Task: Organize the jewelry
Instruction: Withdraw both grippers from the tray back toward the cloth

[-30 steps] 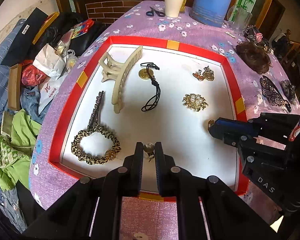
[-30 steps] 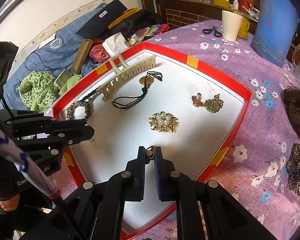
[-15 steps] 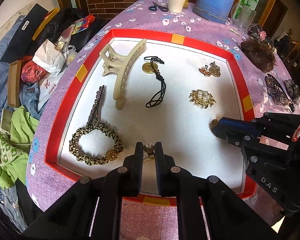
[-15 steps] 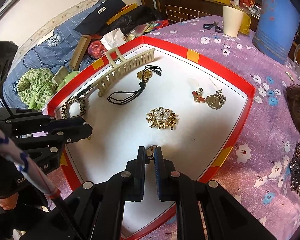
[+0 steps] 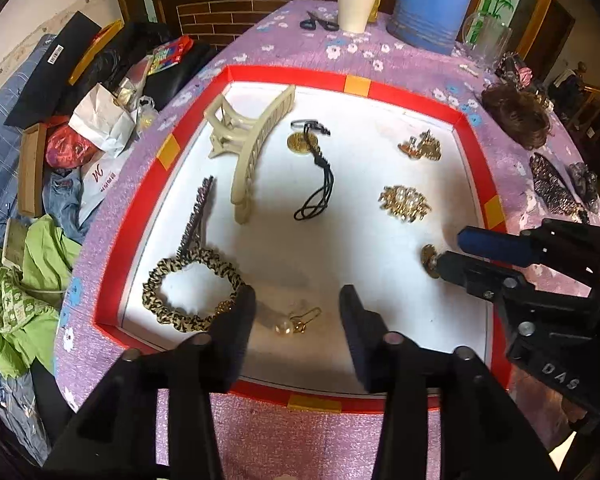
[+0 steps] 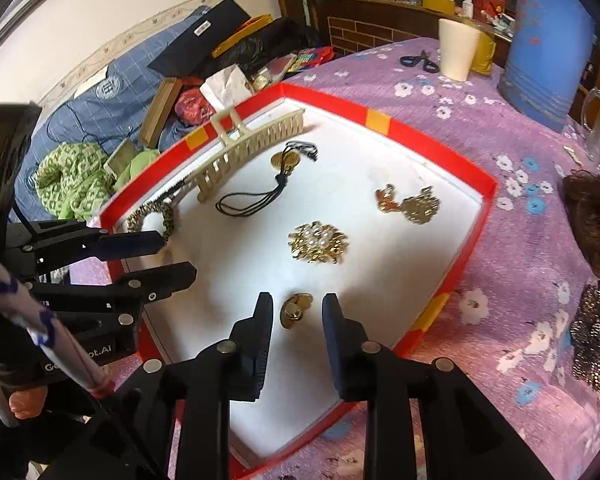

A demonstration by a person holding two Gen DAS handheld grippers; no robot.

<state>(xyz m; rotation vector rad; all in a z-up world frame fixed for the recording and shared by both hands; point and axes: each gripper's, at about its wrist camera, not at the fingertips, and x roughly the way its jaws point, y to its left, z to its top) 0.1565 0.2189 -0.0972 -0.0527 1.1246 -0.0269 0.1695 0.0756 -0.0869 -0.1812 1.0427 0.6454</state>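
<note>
Both grippers releasing: left gripper (image 5: 296,300), clamped a sec ago, now opening, jaws apart w/ pearl earring (image 5: 294,322) lying loose between them at lower centre of red-rimmed tray (image 5: 148,196). Right gripper (image 6: 296,308) likewise opening around gold earring (image 6: 294,312), resting on tray floor. Judged: both pieces now placed. In left view, gold earring is half hidden behind right finger; clasp details too small to read.

A lived-in home: a flowered cloth (image 6: 480,128) covers the table, clothes (image 5: 16,280) and bags (image 5: 100,120) are piled beside it, bottles (image 6: 466,0) crowd a brick-faced counter (image 6: 380,24).
</note>
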